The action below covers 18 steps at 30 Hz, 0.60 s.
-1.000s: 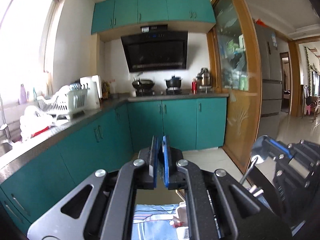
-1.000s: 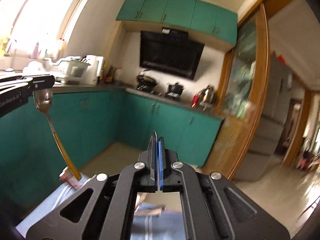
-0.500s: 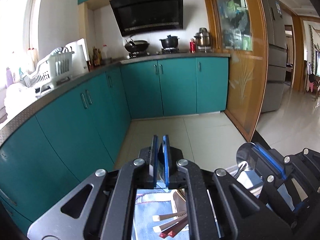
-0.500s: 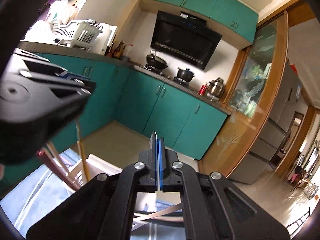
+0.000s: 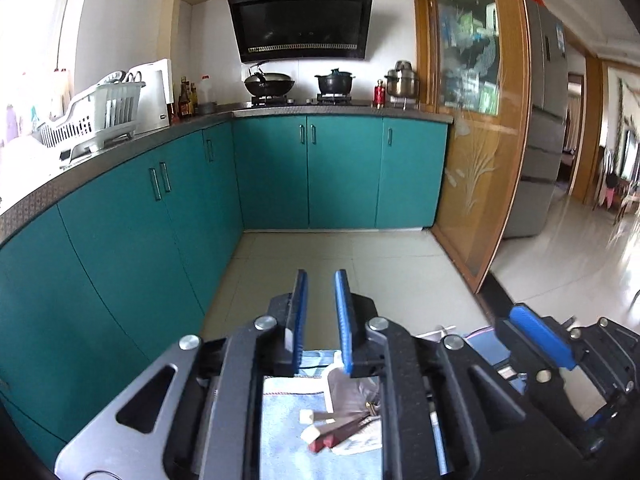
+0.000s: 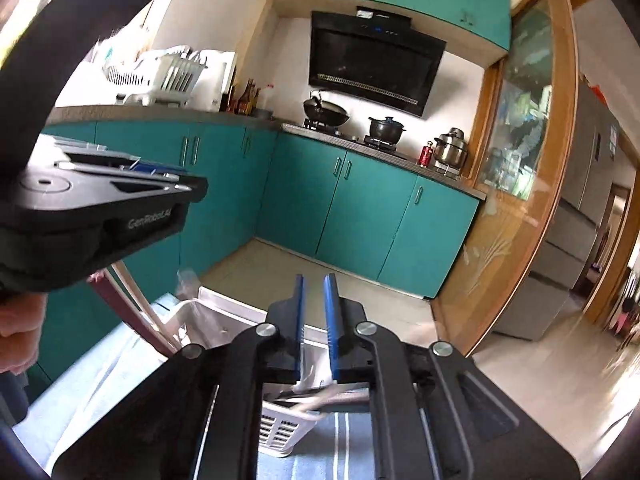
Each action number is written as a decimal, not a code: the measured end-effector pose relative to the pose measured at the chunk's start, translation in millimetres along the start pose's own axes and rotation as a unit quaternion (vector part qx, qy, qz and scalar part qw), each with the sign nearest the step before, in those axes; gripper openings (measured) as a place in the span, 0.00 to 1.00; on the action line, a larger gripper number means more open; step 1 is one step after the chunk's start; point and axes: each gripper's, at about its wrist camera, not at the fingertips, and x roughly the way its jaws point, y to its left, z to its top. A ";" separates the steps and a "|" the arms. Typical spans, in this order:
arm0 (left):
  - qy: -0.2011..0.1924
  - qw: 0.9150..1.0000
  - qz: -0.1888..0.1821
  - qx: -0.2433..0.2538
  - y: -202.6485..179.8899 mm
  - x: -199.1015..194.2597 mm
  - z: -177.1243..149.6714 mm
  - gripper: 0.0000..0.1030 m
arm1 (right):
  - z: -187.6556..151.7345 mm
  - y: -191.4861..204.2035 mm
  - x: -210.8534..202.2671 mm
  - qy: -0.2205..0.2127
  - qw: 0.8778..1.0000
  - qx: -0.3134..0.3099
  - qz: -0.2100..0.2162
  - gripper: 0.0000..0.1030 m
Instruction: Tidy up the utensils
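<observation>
My left tongs [image 5: 322,316] stand with their blue pads apart and nothing between them, pointing out over the tiled kitchen floor toward the teal cabinets. Below them, through the frame, I see a bundle of utensil handles [image 5: 340,426], pale cream and dark red ends lying together on the light blue striped cloth [image 5: 286,412] that covers the tabletop; what kind of utensils they are I cannot tell. My right tongs [image 6: 315,320] are likewise parted and hold nothing. Under them sits a white slotted plastic utensil basket [image 6: 280,432] on the striped cloth, with a few flat pale and dark pieces lying across its top, blurred. Just beyond it is a white rectangular bin lined with clear plastic [image 6: 224,308], near the tabletop's far edge. In the right wrist view the black body of the left gripper fills the left side, and a dark red-brown rod [image 6: 132,316] slants down beneath it toward the bin.
</observation>
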 end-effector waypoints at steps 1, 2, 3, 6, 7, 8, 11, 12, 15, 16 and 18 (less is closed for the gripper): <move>-0.005 1.000 -0.004 -0.003 2.1 -6.3 0.1 0.14 | 2.4 -3.3 -8.0 -0.005 1.000 0.011 0.007 0.10; -0.014 1.000 -0.007 -0.008 5.4 -17.5 -1.5 0.16 | 5.0 -6.8 -18.9 -0.013 1.000 0.022 0.013 0.10; -0.020 1.000 -0.006 -0.011 7.1 -24.9 -2.7 0.19 | 7.5 -10.4 -31.9 -0.025 0.999 0.032 0.018 0.13; -0.041 0.999 0.004 -0.011 10.9 -60.6 -18.2 0.35 | 7.6 -20.0 -70.8 -0.047 0.997 0.062 0.028 0.45; -0.047 0.999 0.004 -0.010 11.2 -71.7 -24.5 0.42 | 6.2 -23.3 -84.6 -0.053 0.995 0.073 0.032 0.53; -0.053 0.999 0.003 -0.009 11.6 -85.0 -34.3 0.52 | 2.4 -26.7 -101.0 -0.060 0.994 0.085 0.039 0.60; -0.064 0.998 0.008 -0.010 12.4 -117.9 -63.1 0.65 | -17.5 -32.7 -138.3 -0.063 0.991 0.108 0.049 0.76; -0.065 0.998 0.013 -0.009 12.5 -126.9 -72.1 0.68 | -24.0 -33.7 -146.4 -0.063 0.991 0.112 0.047 0.82; -0.061 0.998 0.026 -0.012 12.0 -148.3 -96.8 0.78 | -51.5 -33.0 -170.3 -0.050 0.991 0.123 0.028 0.88; -0.058 0.998 0.030 -0.010 11.1 -155.0 -105.9 0.80 | -63.6 -31.1 -177.5 -0.037 0.991 0.126 0.012 0.89; -0.052 0.998 0.042 -0.007 9.1 -168.5 -124.6 0.83 | -82.0 -28.4 -184.5 -0.016 0.991 0.134 -0.004 0.92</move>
